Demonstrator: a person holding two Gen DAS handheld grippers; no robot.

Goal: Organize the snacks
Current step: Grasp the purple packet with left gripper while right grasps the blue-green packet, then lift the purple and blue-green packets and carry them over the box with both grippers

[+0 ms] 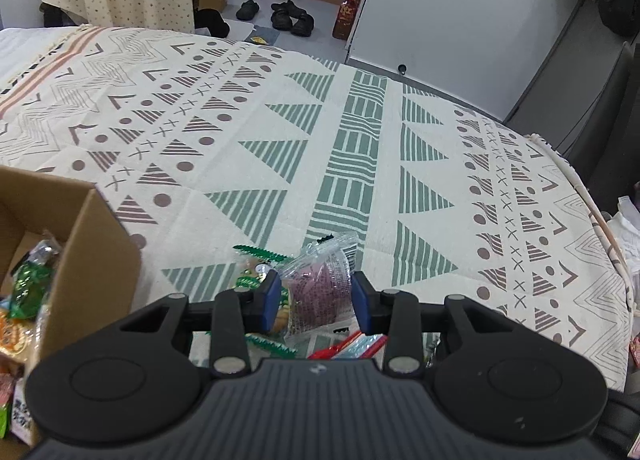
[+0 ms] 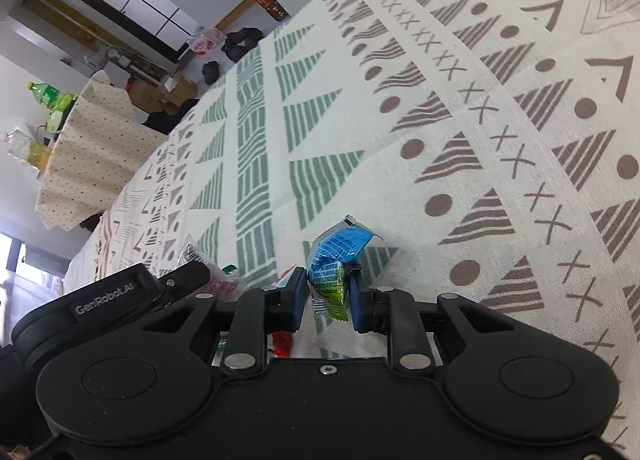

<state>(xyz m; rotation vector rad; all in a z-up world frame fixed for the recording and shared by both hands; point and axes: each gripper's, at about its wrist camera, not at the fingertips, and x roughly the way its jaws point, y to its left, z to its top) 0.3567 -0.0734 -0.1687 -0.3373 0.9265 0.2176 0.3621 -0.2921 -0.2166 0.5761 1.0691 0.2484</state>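
The left gripper (image 1: 315, 298) grasps a clear snack packet with purple contents (image 1: 318, 288) between its blue fingers (image 1: 271, 296); the packet carries small dark print too fine to read. Just behind the left finger lies a green-edged snack packet (image 1: 256, 260), and below the fingers, near the gripper body, a red-and-blue wrapper (image 1: 348, 346) shows. Left of the fingers stands an open cardboard box (image 1: 94, 244) with several snack packets (image 1: 30, 280) inside. All rest on a bench covered by a patterned cloth (image 1: 360, 139) with green and brown triangles.

The right gripper (image 2: 329, 296) is clenched on a blue-and-green snack packet (image 2: 334, 260), which sticks up beyond the fingers (image 2: 298, 298); its dense print is unreadable. Left of these fingers the other gripper's black body reads "GenRobot.AI" (image 2: 106, 296), and a red wrapper (image 2: 282, 342) lies just below the left finger.
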